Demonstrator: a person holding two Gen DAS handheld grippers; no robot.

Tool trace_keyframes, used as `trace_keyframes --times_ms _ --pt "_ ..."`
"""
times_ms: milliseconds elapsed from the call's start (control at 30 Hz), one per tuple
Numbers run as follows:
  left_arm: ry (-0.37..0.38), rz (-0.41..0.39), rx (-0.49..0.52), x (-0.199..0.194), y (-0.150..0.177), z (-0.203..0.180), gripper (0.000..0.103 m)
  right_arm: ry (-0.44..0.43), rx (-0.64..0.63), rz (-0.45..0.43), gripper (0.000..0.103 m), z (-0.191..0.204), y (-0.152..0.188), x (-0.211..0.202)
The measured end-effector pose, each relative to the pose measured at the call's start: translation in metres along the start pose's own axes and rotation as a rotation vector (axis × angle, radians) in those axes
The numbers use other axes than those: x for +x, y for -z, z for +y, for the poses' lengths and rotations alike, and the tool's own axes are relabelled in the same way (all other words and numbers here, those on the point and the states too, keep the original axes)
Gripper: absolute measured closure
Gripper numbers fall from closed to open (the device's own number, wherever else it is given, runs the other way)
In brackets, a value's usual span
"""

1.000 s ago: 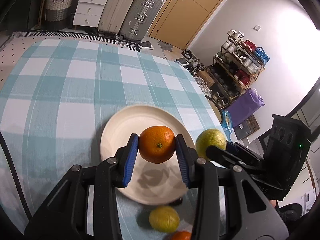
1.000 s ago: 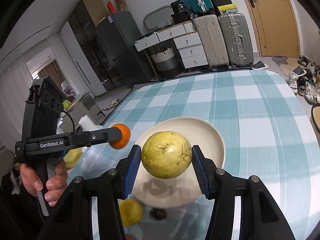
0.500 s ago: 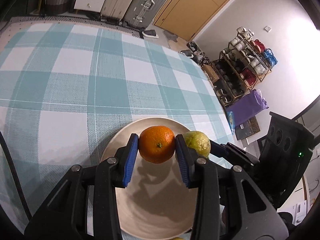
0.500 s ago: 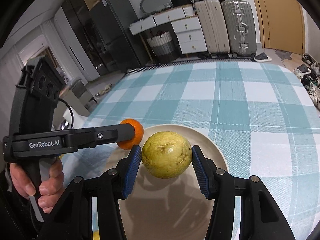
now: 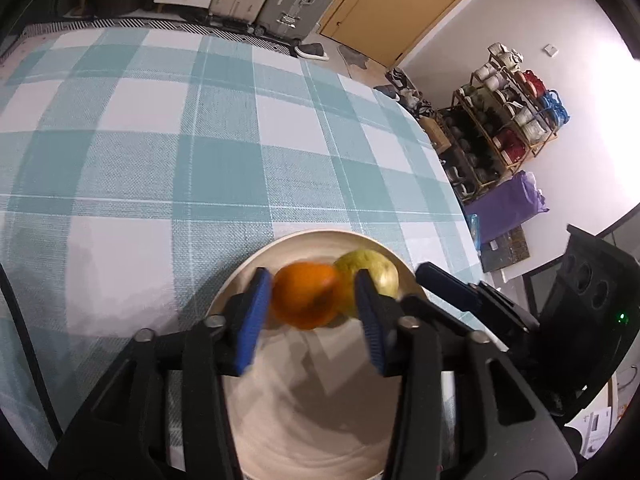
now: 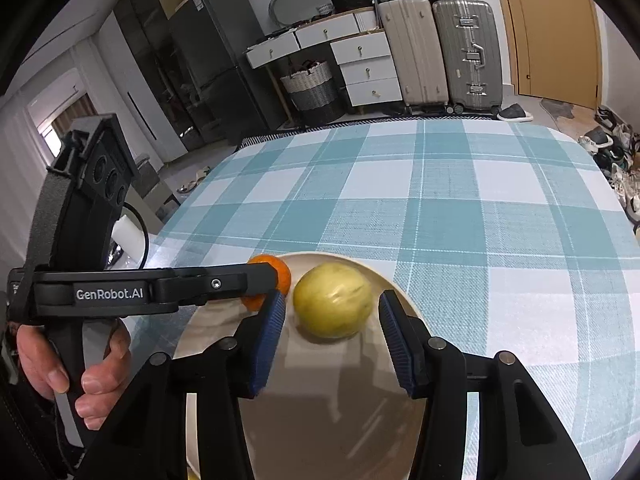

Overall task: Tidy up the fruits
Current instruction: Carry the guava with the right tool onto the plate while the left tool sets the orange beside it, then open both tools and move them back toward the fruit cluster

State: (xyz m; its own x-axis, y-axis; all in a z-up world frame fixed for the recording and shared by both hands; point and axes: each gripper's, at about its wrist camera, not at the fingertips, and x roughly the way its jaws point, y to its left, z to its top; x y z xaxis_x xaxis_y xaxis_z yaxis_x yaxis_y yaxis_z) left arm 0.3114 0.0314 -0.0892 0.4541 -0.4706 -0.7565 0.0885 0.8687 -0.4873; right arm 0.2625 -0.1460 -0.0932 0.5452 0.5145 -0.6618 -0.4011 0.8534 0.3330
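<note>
Plate (image 6: pixel 404 304) sat on desk (image 6: pixel 440 208), at near edge. Orange (image 5: pixel 306 294) and guava (image 6: pixel 332 300) lay side by side on plate's far part, touching, orange left of guava. Left hand-held gripper (image 5: pixel 310 314) stood around orange, jaws opening; right hand-held gripper (image 6: pixel 332 338) around guava, jaws closing. Suitcases (image 6: pixel 440 52) stood on floor beyond desk.

Each camera sits behind its own gripper, looking forward and downward along the fingers, close over the worktop (image 5: pixel 168 168). The left view faces the shoe rack (image 5: pixel 508 120) wall; the right view faces the suitcases (image 6: pixel 440 52). Both share the plate (image 5: pixel 304 240), orange (image 6: pixel 280 272) and yellow-green fruit (image 6: pixel 332 304).
</note>
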Motion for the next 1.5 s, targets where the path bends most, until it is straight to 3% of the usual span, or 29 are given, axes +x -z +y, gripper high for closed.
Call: trace_keyframes --times_ms 33,100,300,433,833,967,1200,1267,1500 --pt "0.001 -0.015 0.002 -0.004 0.0 -0.002 0.044 0.0 0.003 -0.005 0.052 0.0 0.001 -0.004" --pt "-0.015 -0.043 0.011 -0.014 0.002 -0.006 0.039 0.005 0.004 -0.02 0.051 -0.001 0.002 -0.012" --pt "-0.054 -0.093 0.045 -0.046 0.013 -0.021 0.039 0.002 0.031 -0.055 0.05 -0.002 0.01 -0.037" --pt "-0.088 -0.122 0.072 -0.068 0.027 -0.03 0.039 0.006 0.015 -0.099 0.035 0.006 0.017 -0.059" --pt "-0.223 -0.237 0.204 -0.128 0.087 -0.069 0.036 0.015 -0.051 -0.235 0.025 0.037 0.039 -0.121" --pt "-0.252 -0.241 0.214 -0.134 0.104 -0.076 0.035 0.034 -0.079 -0.265 0.022 0.048 0.048 -0.134" --pt "-0.274 -0.262 0.259 -0.144 0.134 -0.086 0.022 0.055 -0.093 -0.297 0.015 0.06 0.064 -0.148" --pt "-0.276 -0.272 0.262 -0.148 0.142 -0.088 0.021 0.065 -0.09 -0.304 0.007 0.062 0.07 -0.152" --pt "-0.322 -0.315 0.259 -0.153 0.166 -0.086 0.016 0.066 -0.102 -0.31 0.006 0.067 0.089 -0.159"
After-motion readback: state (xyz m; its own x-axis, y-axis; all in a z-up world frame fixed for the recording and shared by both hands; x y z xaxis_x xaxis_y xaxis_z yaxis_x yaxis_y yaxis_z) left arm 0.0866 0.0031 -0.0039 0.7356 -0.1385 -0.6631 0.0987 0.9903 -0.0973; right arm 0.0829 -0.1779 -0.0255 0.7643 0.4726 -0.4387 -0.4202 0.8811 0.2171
